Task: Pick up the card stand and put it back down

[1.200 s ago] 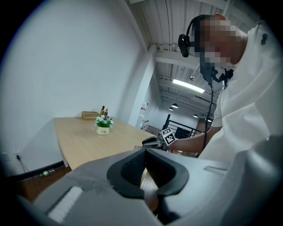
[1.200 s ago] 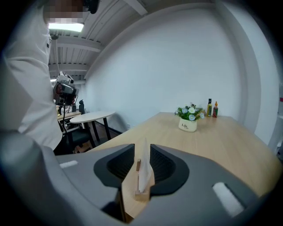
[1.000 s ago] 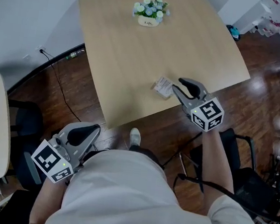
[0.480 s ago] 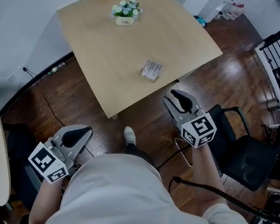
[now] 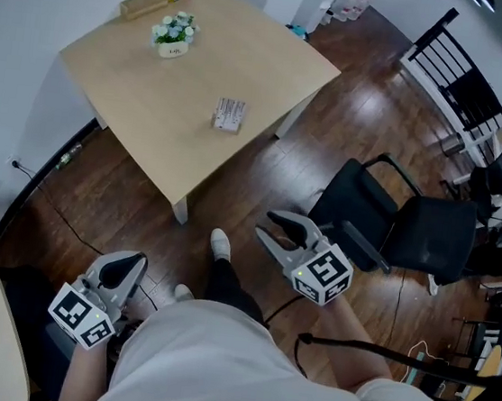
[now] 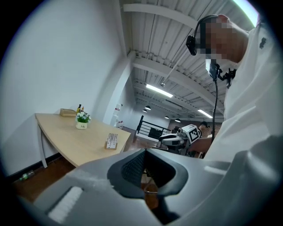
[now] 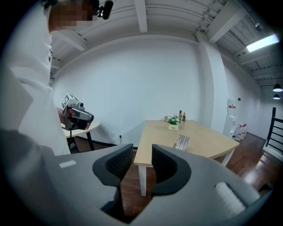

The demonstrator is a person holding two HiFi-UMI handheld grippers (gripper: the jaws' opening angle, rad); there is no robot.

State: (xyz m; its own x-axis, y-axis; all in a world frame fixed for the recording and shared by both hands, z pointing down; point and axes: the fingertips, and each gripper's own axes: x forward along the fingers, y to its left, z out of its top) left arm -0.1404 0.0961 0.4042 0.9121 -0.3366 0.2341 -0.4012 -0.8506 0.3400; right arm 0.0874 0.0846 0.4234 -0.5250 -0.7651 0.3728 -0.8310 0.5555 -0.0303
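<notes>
The small rectangular card stand [image 5: 229, 114] is set on the pale wooden desk [image 5: 145, 105], its print too small to be read. The ribbed jaws of the left gripper [image 5: 123, 268] are pressed together on nothing, while those of the right gripper [image 5: 270, 228] are held apart, empty.

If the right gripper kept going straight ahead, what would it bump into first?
Probably the near edge of the wooden table, by its white leg. Only floor seems to lie before it, though depth is hard to judge. The card stand is off that line.
</notes>
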